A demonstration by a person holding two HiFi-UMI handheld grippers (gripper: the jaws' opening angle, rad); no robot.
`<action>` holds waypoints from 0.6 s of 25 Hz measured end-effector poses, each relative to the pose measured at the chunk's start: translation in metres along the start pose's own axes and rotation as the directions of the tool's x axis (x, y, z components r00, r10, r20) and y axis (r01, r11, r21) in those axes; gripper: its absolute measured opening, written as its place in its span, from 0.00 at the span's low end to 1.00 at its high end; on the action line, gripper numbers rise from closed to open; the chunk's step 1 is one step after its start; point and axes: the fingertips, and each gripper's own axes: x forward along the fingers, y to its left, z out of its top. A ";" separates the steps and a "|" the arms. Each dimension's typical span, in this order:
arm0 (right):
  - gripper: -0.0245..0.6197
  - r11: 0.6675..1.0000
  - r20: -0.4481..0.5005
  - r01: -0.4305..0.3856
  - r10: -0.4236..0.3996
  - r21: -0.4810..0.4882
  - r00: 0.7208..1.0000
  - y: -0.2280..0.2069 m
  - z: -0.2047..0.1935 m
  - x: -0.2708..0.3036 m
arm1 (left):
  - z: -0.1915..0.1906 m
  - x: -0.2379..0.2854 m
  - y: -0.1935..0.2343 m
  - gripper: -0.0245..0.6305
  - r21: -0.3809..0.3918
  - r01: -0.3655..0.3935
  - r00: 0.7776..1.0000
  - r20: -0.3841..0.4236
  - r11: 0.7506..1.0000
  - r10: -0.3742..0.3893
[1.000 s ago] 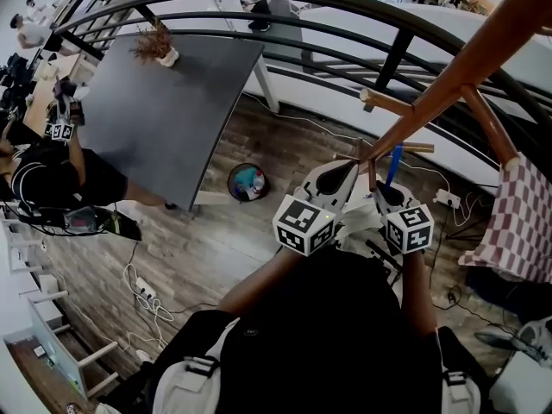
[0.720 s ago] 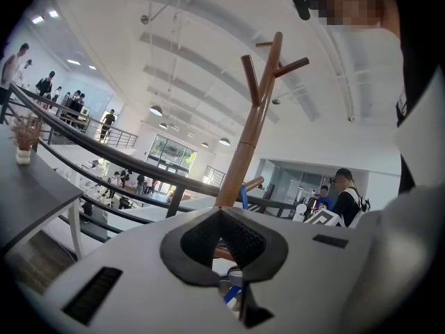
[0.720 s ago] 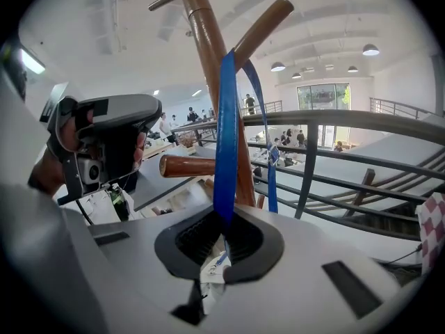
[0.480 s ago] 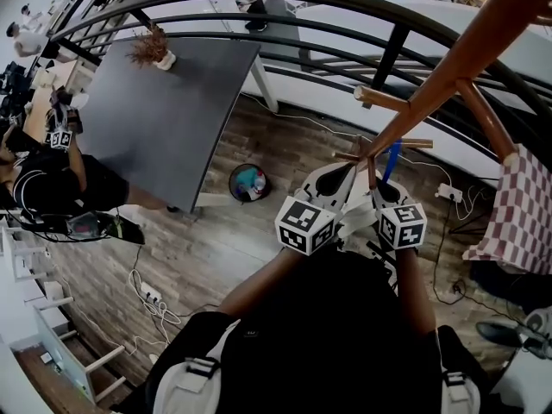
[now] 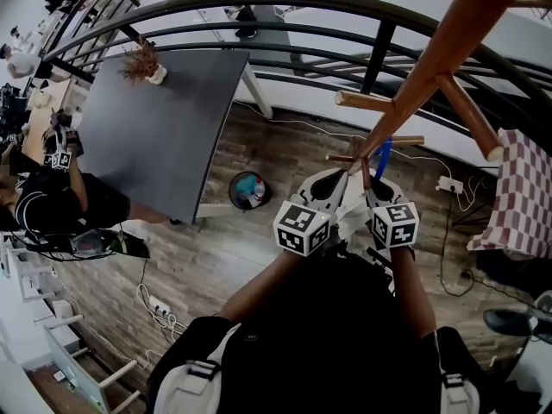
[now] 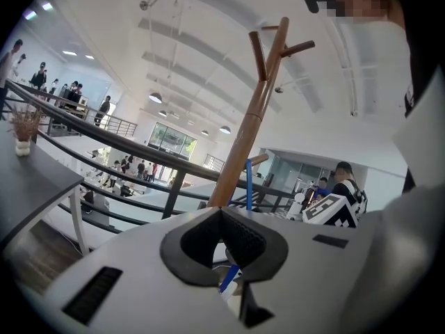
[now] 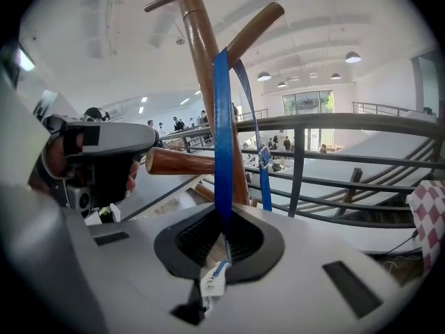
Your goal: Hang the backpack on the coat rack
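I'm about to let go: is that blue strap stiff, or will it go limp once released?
Likely floppy: the blue strap is thin flat webbing, straight only where it runs taut from the right hand-held gripper up toward the wooden peg. It is probably light for its size, being so narrow. It may slide, since that peg looks smooth.

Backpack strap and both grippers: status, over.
Both shut on the blue strap: left gripper, right gripper. Strap runs up to the crook of a coat rack peg; hooked or not, cannot tell. Nothing blocking the peg.
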 end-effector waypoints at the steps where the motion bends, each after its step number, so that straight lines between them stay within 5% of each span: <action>1: 0.07 1.000 0.004 0.004 -0.004 0.008 1.000 0.000 0.000 0.001 | -0.001 0.001 0.001 0.05 0.002 0.002 1.000 -0.003 1.000 -0.002; 15: 0.07 0.994 0.044 0.063 -0.067 0.086 0.997 -0.002 0.001 0.005 | -0.014 -0.003 0.008 0.05 -0.006 -0.004 1.000 -0.028 1.000 0.004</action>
